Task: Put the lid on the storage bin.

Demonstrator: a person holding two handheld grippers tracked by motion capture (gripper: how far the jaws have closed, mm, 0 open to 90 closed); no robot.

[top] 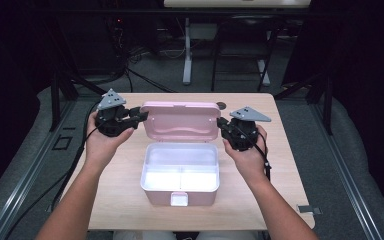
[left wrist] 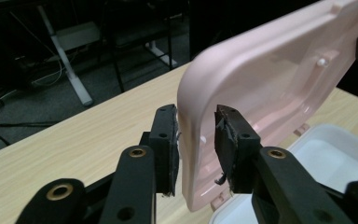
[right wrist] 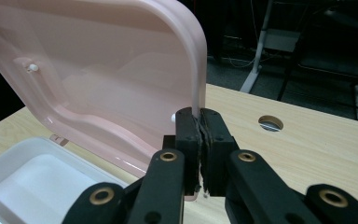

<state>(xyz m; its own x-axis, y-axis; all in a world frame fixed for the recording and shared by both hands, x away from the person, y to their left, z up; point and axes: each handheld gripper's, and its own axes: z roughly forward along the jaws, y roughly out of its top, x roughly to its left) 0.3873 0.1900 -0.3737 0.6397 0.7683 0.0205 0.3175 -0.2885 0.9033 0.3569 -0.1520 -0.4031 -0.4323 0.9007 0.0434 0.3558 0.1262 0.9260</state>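
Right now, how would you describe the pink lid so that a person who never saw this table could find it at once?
Look at the wooden table; in its middle stands a pink box with a white inside. The pink lid rises from the box's far edge, standing open. It is the one upright pink panel, with the left gripper around one side edge and the right gripper pinching the other.
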